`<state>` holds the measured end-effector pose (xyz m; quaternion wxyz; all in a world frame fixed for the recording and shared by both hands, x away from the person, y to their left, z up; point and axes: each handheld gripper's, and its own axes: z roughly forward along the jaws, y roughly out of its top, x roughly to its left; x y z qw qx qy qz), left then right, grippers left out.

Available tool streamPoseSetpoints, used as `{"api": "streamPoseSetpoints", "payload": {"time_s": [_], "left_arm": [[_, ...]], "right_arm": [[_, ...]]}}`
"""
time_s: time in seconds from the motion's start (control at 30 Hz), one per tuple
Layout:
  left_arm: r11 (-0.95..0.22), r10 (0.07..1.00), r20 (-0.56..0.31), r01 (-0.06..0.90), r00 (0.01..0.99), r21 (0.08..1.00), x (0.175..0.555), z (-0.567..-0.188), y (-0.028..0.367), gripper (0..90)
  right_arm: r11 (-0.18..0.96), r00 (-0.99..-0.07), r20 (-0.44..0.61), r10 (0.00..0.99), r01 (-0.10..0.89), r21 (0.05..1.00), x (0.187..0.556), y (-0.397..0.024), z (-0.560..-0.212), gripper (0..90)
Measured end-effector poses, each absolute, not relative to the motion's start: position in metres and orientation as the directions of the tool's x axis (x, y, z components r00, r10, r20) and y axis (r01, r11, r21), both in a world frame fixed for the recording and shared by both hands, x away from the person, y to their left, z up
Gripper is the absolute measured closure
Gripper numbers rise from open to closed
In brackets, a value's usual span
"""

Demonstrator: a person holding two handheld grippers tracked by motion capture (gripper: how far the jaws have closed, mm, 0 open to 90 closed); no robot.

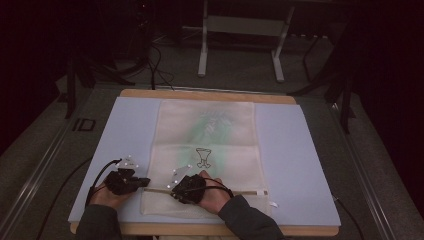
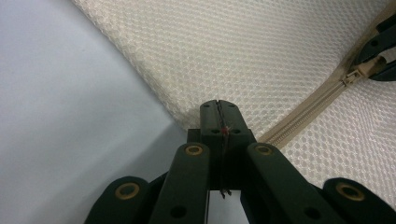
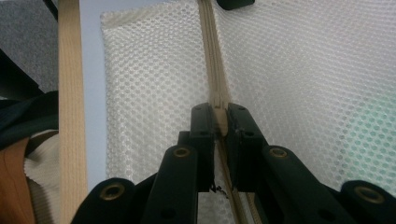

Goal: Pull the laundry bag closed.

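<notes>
A cream mesh bag (image 1: 205, 135) lies flat on a blue mat (image 1: 300, 160), its zipper (image 1: 240, 192) running across near the front. My left gripper (image 1: 146, 181) is shut on the bag's left edge (image 2: 154, 70), where the zipper (image 2: 303, 116) ends. My right gripper (image 1: 173, 190) sits just to its right, shut on the beige zipper pull (image 3: 222, 123). Mesh (image 3: 154, 93) spreads on both sides of the zipper tape (image 3: 212, 56). In the left gripper view, the right gripper (image 2: 380, 60) appears at the top right, holding the pull (image 2: 369, 67).
Something green (image 1: 215, 127) shows faintly through the far half of the bag, and a dark cup-shaped print (image 1: 203, 157) marks its middle. The mat rests on a wooden tabletop (image 1: 200, 94). Its front wooden edge (image 3: 70, 93) runs beside the bag. Metal stand legs (image 1: 202, 45) rise beyond the table.
</notes>
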<state>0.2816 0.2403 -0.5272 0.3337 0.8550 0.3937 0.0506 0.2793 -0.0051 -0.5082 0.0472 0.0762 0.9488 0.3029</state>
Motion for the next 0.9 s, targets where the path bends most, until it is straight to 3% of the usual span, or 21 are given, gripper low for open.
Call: {"api": "streamPoseSetpoints", "payload": {"time_s": [0.9], "left_arm": [[-0.464,0.708,-0.179,0.642,0.683,0.611,0.282,-0.527,0.240,89.8]], "right_arm": [[0.812,-0.983,-0.046,0.179,0.121,0.571,0.278,-0.021,-0.508,82.2]]}}
